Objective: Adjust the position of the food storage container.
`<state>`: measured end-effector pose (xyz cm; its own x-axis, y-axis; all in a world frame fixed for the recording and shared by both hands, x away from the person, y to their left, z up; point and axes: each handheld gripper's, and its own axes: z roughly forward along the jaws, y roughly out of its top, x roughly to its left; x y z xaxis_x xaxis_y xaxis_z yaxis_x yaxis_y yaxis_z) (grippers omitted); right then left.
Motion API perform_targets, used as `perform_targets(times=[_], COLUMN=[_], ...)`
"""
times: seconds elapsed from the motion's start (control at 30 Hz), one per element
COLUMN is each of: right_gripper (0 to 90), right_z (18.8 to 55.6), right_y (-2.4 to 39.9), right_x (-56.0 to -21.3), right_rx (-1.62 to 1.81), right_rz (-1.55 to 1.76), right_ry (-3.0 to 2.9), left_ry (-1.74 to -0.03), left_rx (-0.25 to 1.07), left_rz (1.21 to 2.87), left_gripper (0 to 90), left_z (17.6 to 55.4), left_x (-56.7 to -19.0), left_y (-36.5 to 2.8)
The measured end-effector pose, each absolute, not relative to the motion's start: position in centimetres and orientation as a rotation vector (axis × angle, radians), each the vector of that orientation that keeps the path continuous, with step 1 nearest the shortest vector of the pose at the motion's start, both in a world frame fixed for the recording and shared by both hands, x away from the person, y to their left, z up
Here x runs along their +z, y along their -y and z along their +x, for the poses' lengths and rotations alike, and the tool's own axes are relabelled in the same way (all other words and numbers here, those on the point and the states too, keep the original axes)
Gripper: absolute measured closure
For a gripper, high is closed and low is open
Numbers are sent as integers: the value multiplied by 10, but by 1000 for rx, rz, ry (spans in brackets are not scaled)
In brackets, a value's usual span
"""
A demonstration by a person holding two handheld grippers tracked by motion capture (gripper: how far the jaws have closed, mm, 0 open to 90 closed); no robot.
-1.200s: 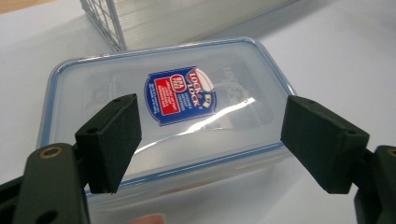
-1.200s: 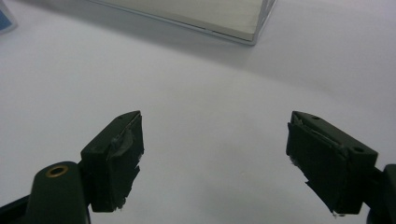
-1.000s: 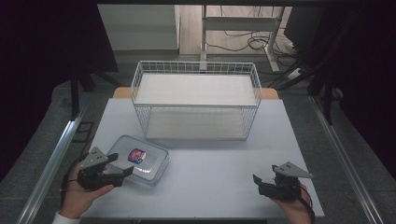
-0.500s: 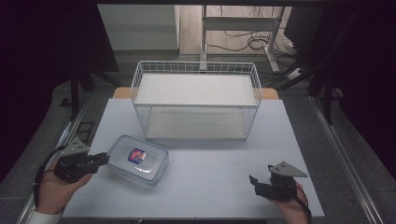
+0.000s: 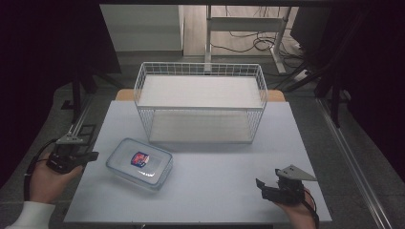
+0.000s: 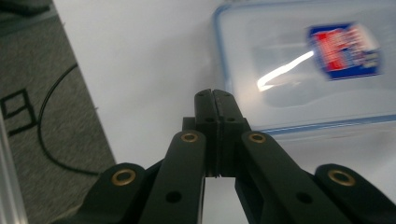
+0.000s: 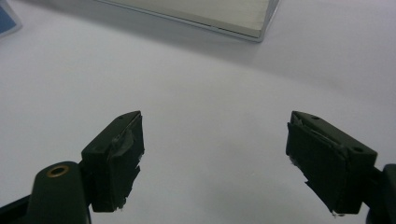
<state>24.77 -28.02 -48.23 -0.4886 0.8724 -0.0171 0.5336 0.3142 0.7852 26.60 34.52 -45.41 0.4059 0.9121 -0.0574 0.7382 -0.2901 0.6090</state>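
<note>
A clear lidded plastic container [image 5: 139, 162] with a red and blue label lies on the white table [image 5: 215, 191], left of centre. My left gripper [image 5: 91, 155] hovers at the table's left edge, a short way left of the container and pointing at it. Its jaws have just been closing and now stand shut with nothing between them. In the left gripper view the shut tips [image 6: 215, 95] sit just short of the container [image 6: 303, 70]. My right gripper [image 5: 261, 187] rests near the front right of the table, open and empty [image 7: 215, 135].
A white wire basket [image 5: 200, 102] stands at the back middle of the table; its base corner [image 7: 210, 14] shows in the right gripper view. Dark floor, a rail and cables lie left of the table.
The left gripper has drawn back leftward from the container to the table's edge, and its jaws have gone from open to shut. The right gripper has stayed put.
</note>
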Motion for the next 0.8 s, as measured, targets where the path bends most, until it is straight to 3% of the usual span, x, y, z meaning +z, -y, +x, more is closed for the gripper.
perform_targets(times=[0.47, 0.8], right_gripper=[193, 194], right_z=[249, 249], right_y=[281, 281], right_x=[-484, -485], right_rx=[1012, 1003], right_rz=[1271, 1286], right_ry=[-2139, -2142], left_ry=[-1505, -1472], left_rx=[248, 236], left_rz=[2118, 2159], left_gripper=[900, 900], left_z=[300, 304], left_x=[-498, -505], left_y=[-356, -337])
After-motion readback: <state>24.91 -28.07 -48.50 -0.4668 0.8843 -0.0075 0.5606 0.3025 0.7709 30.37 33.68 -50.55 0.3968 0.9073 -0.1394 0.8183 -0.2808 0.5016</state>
